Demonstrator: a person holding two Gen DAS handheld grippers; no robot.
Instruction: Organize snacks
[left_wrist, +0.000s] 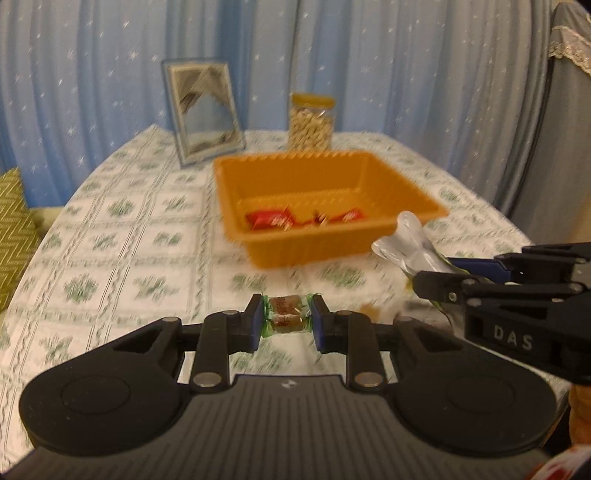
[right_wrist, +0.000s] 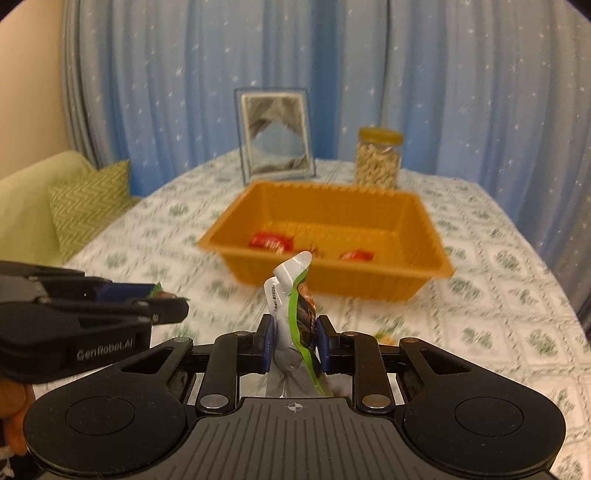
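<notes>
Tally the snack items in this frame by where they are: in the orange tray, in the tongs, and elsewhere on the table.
In the orange tray, red wrapped snacks: 2, plus a small item between them too blurred to count
In the left tongs, green-ended candy: 1
In the right tongs, silver-green packet: 1
At the table's far side, nut jar: 1
Total: 5

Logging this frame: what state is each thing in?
Left gripper: shut on wrapped candy.
Right gripper: shut on snack packet.
Orange tray: open, holding red wrapped snacks.
Jar: upright, lid on, full.
Picture frame: standing.
</notes>
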